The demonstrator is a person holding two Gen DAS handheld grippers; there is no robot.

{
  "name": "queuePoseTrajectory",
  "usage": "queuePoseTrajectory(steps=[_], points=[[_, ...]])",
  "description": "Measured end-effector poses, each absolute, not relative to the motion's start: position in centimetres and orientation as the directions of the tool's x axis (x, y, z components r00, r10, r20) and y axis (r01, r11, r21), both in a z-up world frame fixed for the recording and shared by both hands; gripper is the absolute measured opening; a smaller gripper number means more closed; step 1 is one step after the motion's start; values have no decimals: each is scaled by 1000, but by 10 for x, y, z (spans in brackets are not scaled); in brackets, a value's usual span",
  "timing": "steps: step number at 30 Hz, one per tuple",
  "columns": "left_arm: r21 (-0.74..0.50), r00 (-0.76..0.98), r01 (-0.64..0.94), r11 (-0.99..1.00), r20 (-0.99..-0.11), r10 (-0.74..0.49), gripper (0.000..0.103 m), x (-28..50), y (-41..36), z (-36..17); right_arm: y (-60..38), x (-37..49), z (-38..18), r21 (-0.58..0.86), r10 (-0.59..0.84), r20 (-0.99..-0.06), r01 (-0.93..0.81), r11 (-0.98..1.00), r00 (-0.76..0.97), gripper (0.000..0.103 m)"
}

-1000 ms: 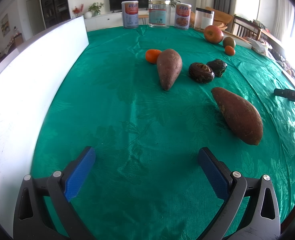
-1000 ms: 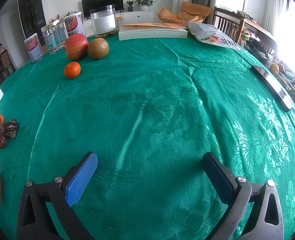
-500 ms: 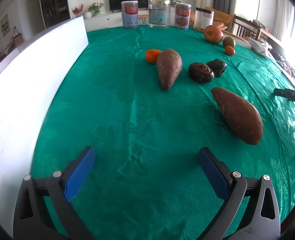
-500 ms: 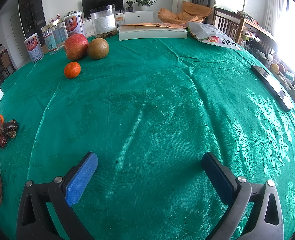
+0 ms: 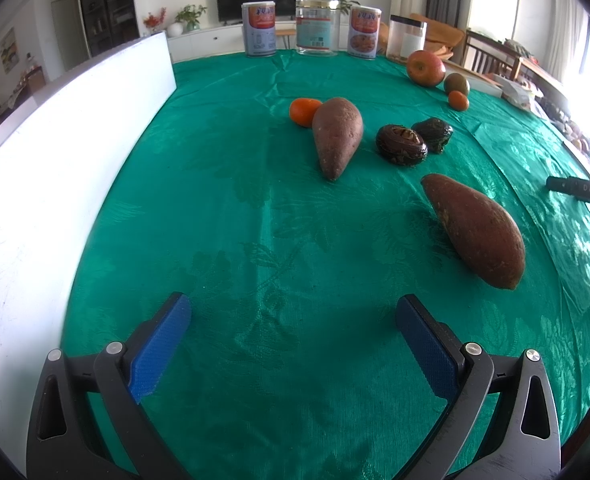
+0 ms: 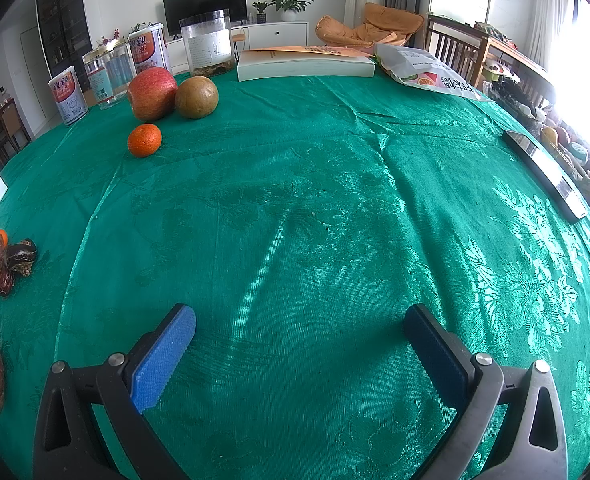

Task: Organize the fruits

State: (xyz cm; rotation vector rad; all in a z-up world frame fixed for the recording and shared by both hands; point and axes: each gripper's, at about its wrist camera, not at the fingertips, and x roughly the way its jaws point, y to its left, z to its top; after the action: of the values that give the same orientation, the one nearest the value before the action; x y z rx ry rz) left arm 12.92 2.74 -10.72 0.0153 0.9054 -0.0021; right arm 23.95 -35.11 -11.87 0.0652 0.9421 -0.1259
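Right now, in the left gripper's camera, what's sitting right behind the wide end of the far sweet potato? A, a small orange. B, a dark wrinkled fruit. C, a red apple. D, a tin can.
A: the small orange sits right behind the wide end of the far sweet potato, which partly hides it; the red apple lies much farther back to the right.

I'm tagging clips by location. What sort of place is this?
Most likely a home living and dining room: a TV on a white cabinet, an orange armchair, and a table under green cloth.
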Motion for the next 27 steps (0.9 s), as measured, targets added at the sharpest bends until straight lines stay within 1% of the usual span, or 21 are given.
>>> queuePoseTrajectory(steps=[27], points=[[11,617,10,1000,-787,3,102,128,27,-107,-352,240,-120,1,-79,-810,136,991,581,103]])
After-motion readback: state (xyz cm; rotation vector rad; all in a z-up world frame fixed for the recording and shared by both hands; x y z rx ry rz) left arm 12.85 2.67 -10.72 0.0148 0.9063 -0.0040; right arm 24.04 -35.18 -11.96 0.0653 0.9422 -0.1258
